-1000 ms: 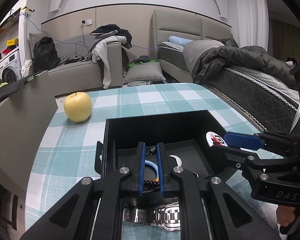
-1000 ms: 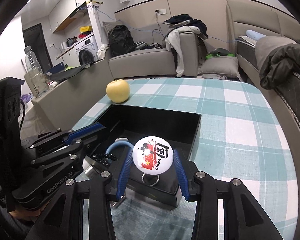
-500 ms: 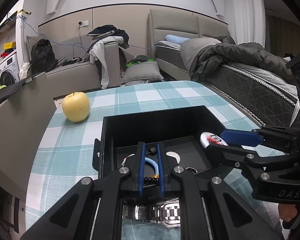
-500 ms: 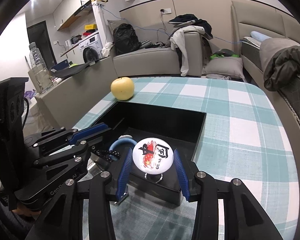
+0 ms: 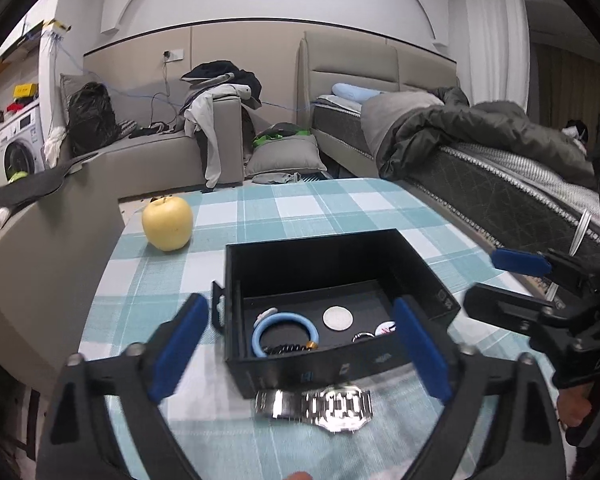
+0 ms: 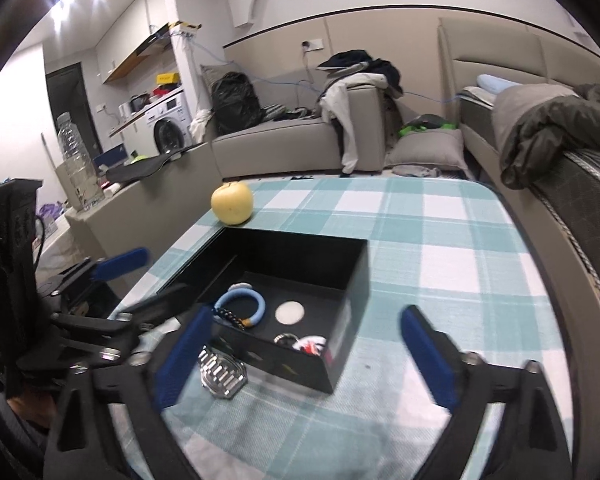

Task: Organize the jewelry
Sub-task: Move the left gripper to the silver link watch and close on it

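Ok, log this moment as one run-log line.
left tool: open, empty | right tool: open, empty | black box: blue bracelet, badge, silver disc inside | watch: outside on tablecloth

A black box (image 6: 342, 280) sits open on a teal-and-white checked tablecloth (image 6: 440, 248), holding a light-blue bracelet (image 6: 242, 305), a dark beaded strand (image 6: 232, 317) lying against it, a round silver disc (image 6: 289, 312), a small ring (image 6: 285, 337) and a red-and-white badge (image 6: 311, 345) near its front wall. A steel watch (image 6: 221, 376) lies on the cloth just outside the box's near-left corner, and a yellow apple (image 6: 232, 203) stands beyond the box's far side. The right gripper (image 6: 304, 358) hovers with its blue-padded jaws spread wide and empty, while the left gripper (image 6: 140, 280) reaches in from the left, one blue finger raised.
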Demonstrator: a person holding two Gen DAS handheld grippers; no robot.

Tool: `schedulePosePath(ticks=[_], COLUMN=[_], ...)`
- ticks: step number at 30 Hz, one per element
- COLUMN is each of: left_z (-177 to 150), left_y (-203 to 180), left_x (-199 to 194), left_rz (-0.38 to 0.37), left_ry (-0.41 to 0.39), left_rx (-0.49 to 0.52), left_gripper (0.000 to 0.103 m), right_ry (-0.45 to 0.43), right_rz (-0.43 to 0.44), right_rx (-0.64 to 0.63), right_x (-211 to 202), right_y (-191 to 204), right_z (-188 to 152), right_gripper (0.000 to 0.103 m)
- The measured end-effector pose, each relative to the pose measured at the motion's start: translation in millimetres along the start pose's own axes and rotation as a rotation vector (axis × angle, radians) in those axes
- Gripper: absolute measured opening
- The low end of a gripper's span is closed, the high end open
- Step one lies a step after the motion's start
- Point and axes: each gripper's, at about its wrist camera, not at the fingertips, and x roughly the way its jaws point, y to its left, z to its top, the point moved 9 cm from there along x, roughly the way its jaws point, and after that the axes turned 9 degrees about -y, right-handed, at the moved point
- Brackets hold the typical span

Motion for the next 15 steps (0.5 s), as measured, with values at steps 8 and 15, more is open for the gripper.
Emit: schedulePosePath(ticks=[8,15], left_z=[-25,-67], left_y=[27,28], left_x=[-39,-31], left_rz=[0.028,0.079], left_ry=[0.014,0.092], left_rx=[-0.110,-0.138], left_gripper=[0.102,0.102], right_ry=[0.022,0.092], right_rz=[-0.048,-0.065], right_rx=[0.069,0.151], right_x=[-27,-21], right_y=[-20,-25], right_z=[-21,-53], right_gripper=[0.103,0.103])
